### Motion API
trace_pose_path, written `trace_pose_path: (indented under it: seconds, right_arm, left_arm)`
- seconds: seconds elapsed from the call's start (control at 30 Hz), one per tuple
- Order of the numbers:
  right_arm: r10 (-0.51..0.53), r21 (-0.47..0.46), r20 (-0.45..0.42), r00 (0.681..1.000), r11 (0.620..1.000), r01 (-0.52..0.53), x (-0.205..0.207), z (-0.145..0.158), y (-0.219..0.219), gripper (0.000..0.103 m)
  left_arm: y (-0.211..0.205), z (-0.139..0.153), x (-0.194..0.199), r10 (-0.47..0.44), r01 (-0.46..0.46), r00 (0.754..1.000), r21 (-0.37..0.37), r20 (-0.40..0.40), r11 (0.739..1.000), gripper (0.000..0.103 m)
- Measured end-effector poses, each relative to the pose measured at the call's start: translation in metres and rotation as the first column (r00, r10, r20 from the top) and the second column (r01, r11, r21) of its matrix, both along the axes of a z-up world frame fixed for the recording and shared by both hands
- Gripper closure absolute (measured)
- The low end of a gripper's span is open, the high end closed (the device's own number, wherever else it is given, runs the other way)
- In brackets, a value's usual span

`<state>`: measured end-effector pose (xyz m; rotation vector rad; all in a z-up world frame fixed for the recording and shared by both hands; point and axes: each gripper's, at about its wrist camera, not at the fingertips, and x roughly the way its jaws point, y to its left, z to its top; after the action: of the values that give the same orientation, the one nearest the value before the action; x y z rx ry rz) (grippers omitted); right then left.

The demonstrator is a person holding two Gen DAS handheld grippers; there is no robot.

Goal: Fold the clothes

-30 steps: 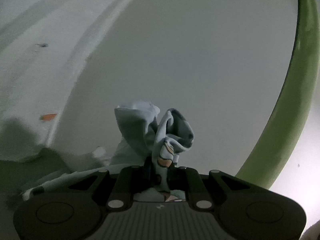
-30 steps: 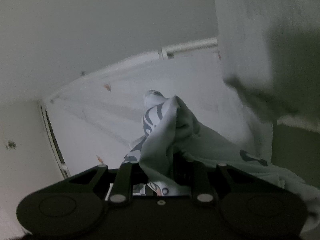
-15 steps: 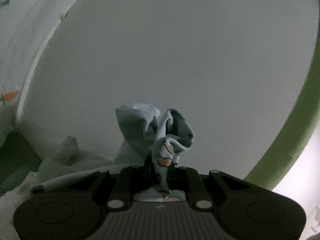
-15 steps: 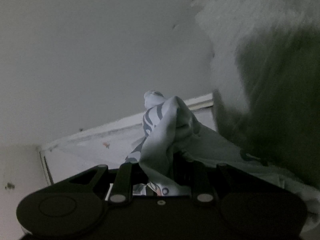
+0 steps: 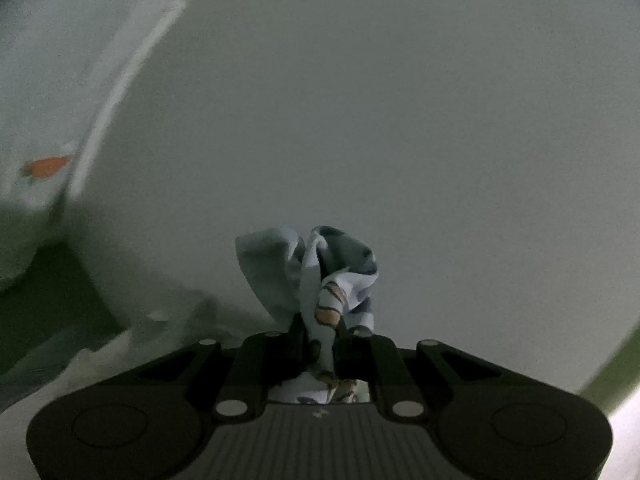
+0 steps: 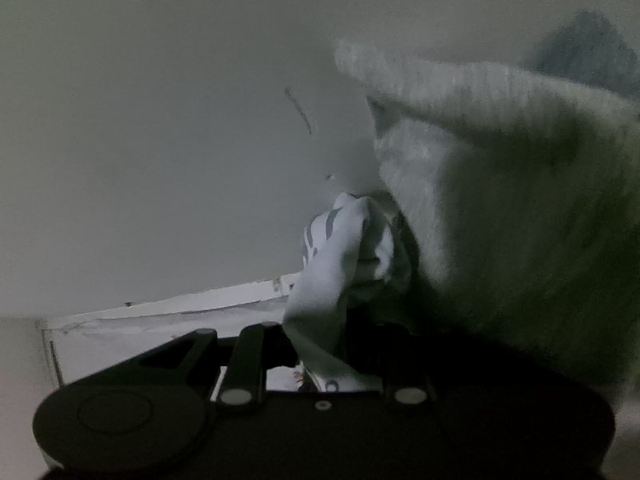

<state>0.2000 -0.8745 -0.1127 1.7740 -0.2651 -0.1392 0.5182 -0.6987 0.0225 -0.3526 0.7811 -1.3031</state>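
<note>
A pale printed garment (image 5: 320,276) with dark and orange marks is bunched up between the black fingers of my left gripper (image 5: 320,328), which is shut on it. Another bunch of the same light cloth with grey stripes (image 6: 340,256) sticks up from my right gripper (image 6: 324,332), shut on it too. Both grippers are held up in the air in front of a plain pale wall. The rest of the garment hangs below the grippers, out of sight.
A person's fuzzy white ribbed sleeve (image 6: 500,152) fills the right of the right wrist view, close to the held cloth. White patterned bedding with an orange mark (image 5: 44,168) lies at the left. A green band (image 5: 612,380) runs at lower right. A white ledge (image 6: 180,308) crosses low.
Both views have swung: the left one off the bedding and the green band toward the bare wall, the right one off the bed toward the wall and the white sleeve, which has come nearer. Both grips are unchanged.
</note>
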Motion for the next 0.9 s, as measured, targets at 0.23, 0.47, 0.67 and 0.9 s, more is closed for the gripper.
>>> trace_pose_path:
  seconds: [0.23, 0.47, 0.67, 0.9]
  right_arm:
    - [-0.044, 0.001, -0.085, 0.995, 0.999, 0.045, -0.01, 0.008, 0.002, 0.083]
    - [-0.082, -0.032, -0.167, 0.983, 0.996, 0.078, -0.026, 0.021, 0.015, 0.085]
    - [-0.074, 0.077, -0.216, 0.974, 0.993, 0.092, -0.03, -0.014, 0.015, 0.084]
    - [-0.037, 0.097, -0.224, 0.974, 0.993, 0.06, -0.031, -0.022, 0.015, 0.078]
  left_arm:
    - [-0.018, -0.027, 0.031, 0.071, -0.062, 0.993, 0.097, -0.098, 0.993, 0.09]
    - [-0.051, -0.03, 0.035, 0.056, -0.047, 0.997, 0.152, -0.051, 0.987, 0.089]
    - [-0.057, -0.058, 0.034, 0.072, -0.056, 0.994, 0.191, -0.078, 0.98, 0.083]
    - [-0.054, -0.075, 0.048, 0.131, -0.097, 0.978, 0.204, -0.161, 0.974, 0.06]
